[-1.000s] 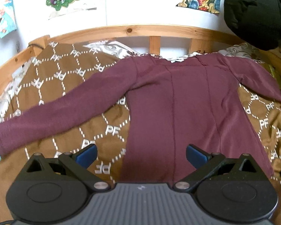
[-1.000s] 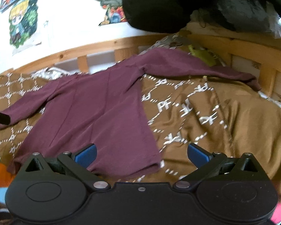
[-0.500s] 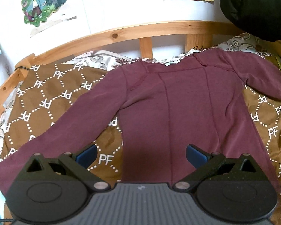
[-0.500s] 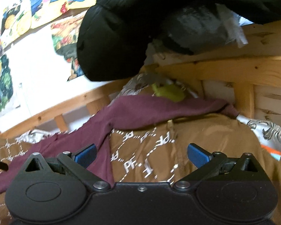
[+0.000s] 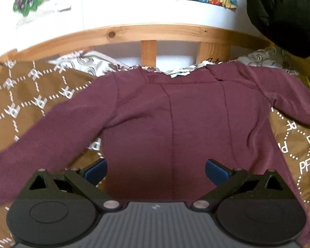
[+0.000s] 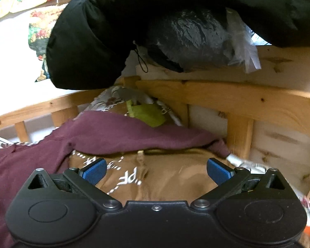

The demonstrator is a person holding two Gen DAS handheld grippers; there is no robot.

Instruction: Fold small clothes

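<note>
Right tongs [image 6: 156, 171] swung toward flat maroon shirt's [image 5: 175, 124] outstretched sleeve [image 6: 134, 136].

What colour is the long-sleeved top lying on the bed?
The top is dark maroon, a plain burgundy. It shows best in the left wrist view.

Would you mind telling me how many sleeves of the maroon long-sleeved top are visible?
2. One sleeve stretches left across the brown patterned blanket; the other sleeve runs right toward the wooden bed rail.
</note>
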